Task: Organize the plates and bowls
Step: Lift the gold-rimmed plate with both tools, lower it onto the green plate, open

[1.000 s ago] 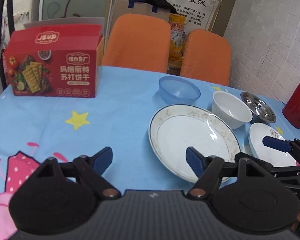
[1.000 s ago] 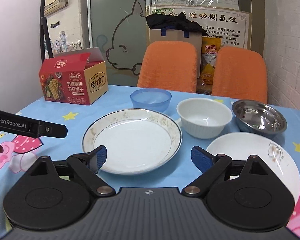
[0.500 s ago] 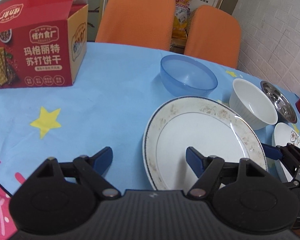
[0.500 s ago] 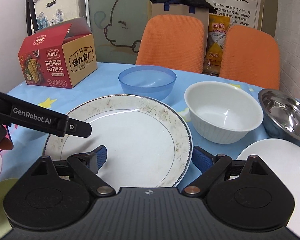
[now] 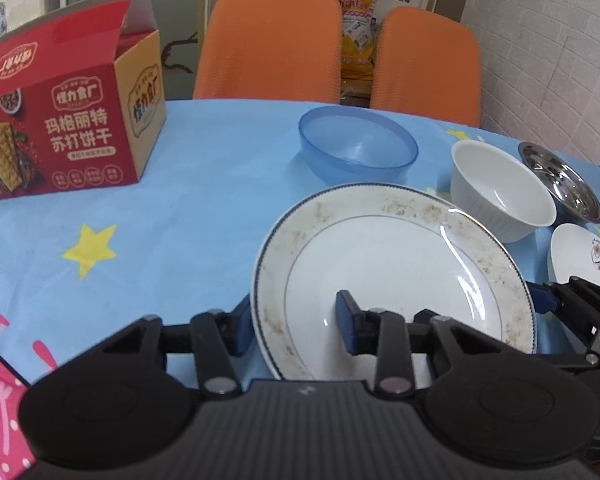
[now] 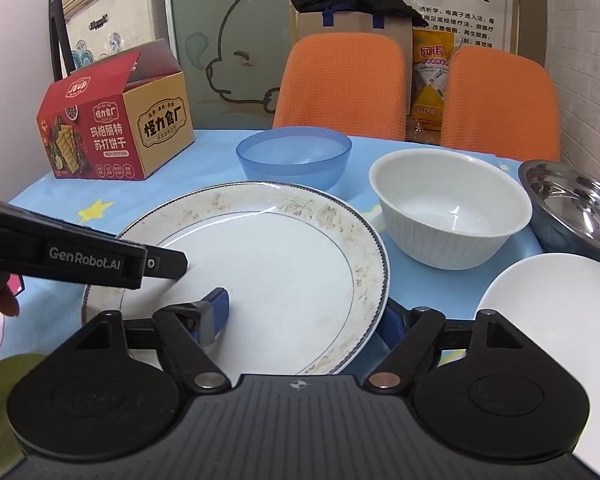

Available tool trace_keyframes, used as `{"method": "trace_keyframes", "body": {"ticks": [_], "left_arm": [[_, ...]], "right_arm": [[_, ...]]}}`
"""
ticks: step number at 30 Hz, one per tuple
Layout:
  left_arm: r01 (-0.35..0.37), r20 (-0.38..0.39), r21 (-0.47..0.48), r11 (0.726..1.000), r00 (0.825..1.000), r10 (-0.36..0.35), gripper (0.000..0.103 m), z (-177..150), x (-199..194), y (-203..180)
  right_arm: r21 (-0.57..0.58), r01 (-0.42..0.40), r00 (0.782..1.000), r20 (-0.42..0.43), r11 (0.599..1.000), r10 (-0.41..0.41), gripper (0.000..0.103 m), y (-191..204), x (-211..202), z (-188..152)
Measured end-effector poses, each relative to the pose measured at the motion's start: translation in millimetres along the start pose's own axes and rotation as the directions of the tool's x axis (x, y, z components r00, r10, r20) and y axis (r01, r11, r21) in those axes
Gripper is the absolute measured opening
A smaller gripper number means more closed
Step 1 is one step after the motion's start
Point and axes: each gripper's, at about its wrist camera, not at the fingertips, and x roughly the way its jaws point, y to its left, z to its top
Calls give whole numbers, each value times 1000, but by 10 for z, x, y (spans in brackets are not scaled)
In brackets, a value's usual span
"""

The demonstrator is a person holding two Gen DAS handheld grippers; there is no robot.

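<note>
The large plate [image 5: 396,280] with a speckled rim lies on the blue worktop [image 5: 204,208], toward the near side, and both tongs straddle its rim. The left tongs [image 5: 296,326] are closing over the plate's edge at about 8 o'clock, one pad outside the rim and one on the plate's face; whether the pads press yet cannot be told. The right tongs [image 6: 304,312] bracket the edge at about 4 o'clock in the same way, and their grip cannot be told either. A blue bowl [image 5: 358,142] sits at the plate's 12 o'clock, a white bowl [image 5: 500,188] at 2 o'clock, a steel bowl [image 5: 560,180] just beyond it, and a small plate [image 6: 556,312] at 3 o'clock. A red cracker box [image 5: 60,132] stands at 10 o'clock.
</note>
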Motion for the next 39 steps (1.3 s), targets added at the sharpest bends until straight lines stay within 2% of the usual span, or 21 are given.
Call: {"method": "trace_keyframes", "body": {"ticks": [5,13,19,24,33,36,38,39], "left_arm": [[15,6,-29,999,1000,-15,33,49,-126,29],[-12,102,6,1000,995,11,33,-28,-651,-45],[-16,112,-8,1000,994,17,33,-407,-1017,-26],[-82,121,-7,997,989,82,34,-818,-1221,-43],[-107,99,-18,994,989,108,34,-1337,-1346,1],[-122,107,-3,993,987,122,37,-1386,-1342,-6],[-115,96,-9,993,989,115,46,-1409,-1307,7],[-111,89,-17,994,990,112,47,-1423,-1280,29]], "right_arm": [[29,-9,1000,13,1000,8,103,-1,-118,11],[14,-7,995,100,1000,5,103,134,-520,80],[18,-22,992,126,1000,20,103,303,-894,-119],[14,-38,994,104,999,36,103,520,-1123,-391],[17,-56,996,65,998,55,103,790,-1323,-821],[14,-65,996,61,998,64,103,816,-1313,-879],[18,-75,996,59,997,74,103,814,-1290,-895],[13,-78,996,55,997,77,103,826,-1277,-904]]}}
